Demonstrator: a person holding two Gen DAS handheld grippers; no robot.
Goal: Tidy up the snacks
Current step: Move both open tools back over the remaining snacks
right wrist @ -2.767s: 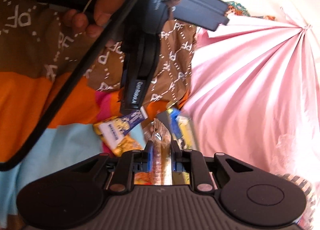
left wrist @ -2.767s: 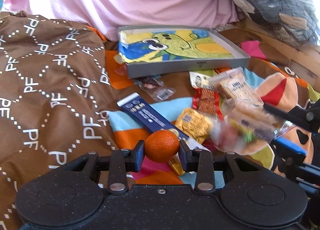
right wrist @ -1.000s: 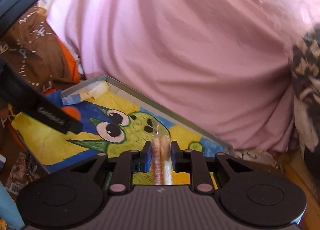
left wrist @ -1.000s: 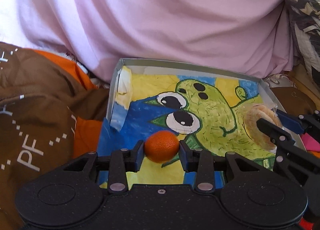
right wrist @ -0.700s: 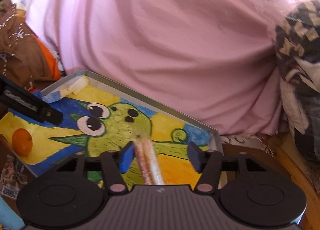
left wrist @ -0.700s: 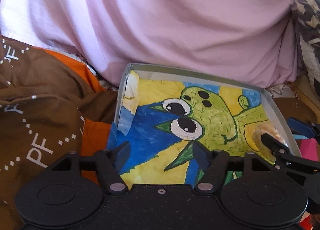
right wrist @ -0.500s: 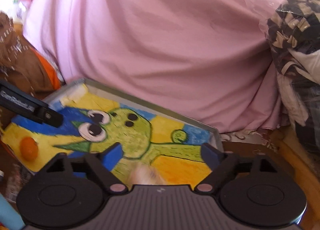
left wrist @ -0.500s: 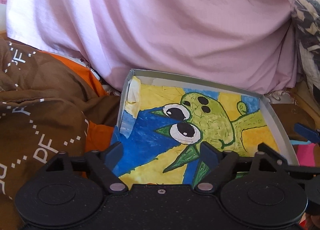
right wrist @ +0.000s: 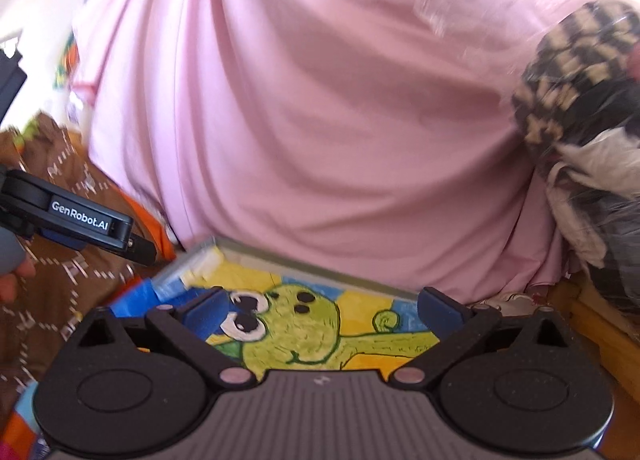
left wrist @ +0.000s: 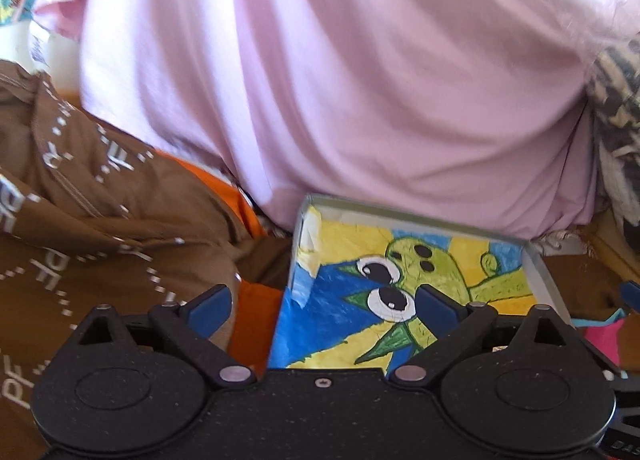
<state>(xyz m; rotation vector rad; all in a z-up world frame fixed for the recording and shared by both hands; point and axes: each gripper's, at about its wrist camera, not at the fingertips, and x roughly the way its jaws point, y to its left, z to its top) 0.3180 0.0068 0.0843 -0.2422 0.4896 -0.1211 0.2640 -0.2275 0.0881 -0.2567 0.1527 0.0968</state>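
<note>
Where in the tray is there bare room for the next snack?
The tray floor shows bare across the far yellow strip under the back rim and around the painted frog. Its near part is hidden behind both open hand-held grippers, so cannot tell there.

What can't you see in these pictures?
- Near end of the tray: hidden in both views by the open tongs' black bodies, left tongs, right tongs. Any snacks lying there cannot be seen.
- Far-left tray corner: blurred in the right view.
- Pink thing: cut off by the left tongs, right side of the left view.

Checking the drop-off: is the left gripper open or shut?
Open: the left hand-held gripper has its jaws spread wide, nothing between them, over the tray.
</note>
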